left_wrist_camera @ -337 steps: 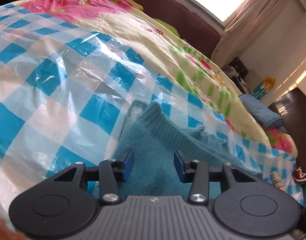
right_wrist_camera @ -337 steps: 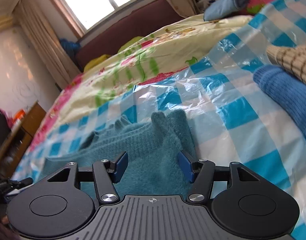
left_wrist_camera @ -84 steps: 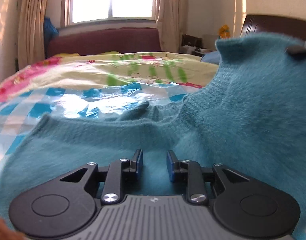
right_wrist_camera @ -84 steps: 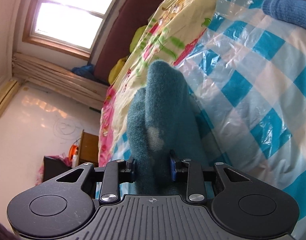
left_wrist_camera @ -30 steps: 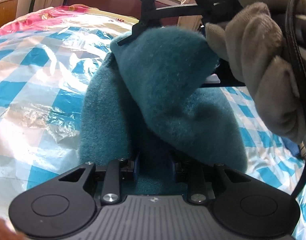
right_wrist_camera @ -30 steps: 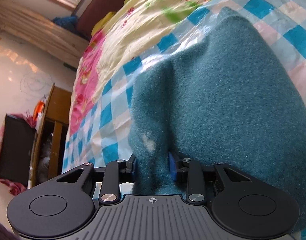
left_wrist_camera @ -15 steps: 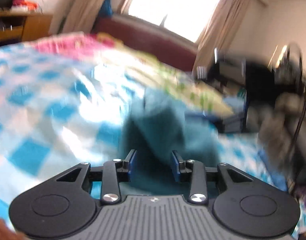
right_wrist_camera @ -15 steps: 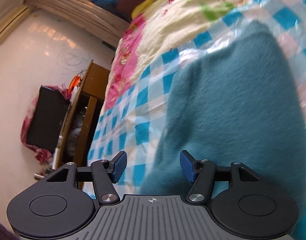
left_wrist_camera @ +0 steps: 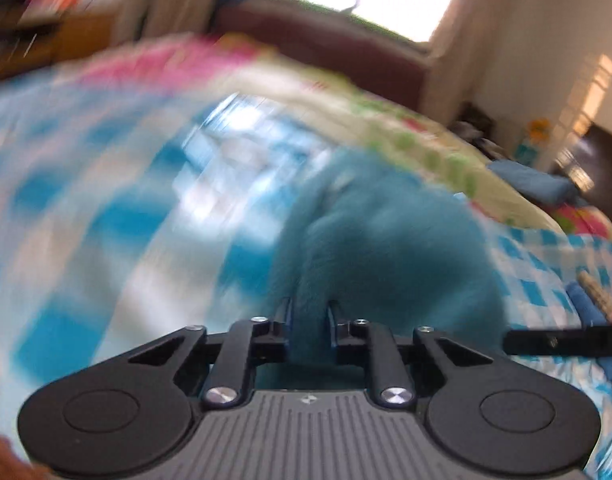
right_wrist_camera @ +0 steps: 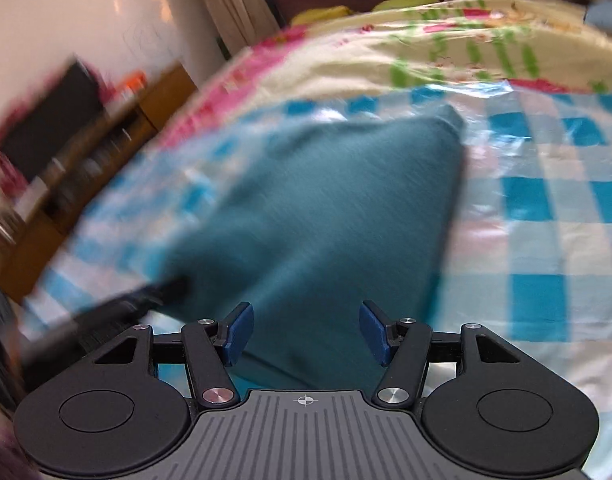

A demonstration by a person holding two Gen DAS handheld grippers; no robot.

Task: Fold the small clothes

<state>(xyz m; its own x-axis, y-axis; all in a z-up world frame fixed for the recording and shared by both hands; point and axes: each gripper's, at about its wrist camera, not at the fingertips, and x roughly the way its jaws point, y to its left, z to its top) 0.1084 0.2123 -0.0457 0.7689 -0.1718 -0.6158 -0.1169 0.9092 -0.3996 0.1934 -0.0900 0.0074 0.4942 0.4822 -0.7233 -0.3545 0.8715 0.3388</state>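
Now the teal sweater (right_wrist_camera: 326, 216) lies folded on the blue-checked plastic sheet (right_wrist_camera: 546, 216) covering the bed. Tilted down, the left gripper (left_wrist_camera: 309, 320) has just been closing and pinches a fold of the sweater. Also angled down, the right gripper (right_wrist_camera: 303, 332) stands wide over its near edge, pads off the cloth.

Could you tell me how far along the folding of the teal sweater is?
Done: the sweater lies doubled on the checked sheet. In hand: the left tool has just closed on a fold; the right tool is open. Left: apparently a final fold.
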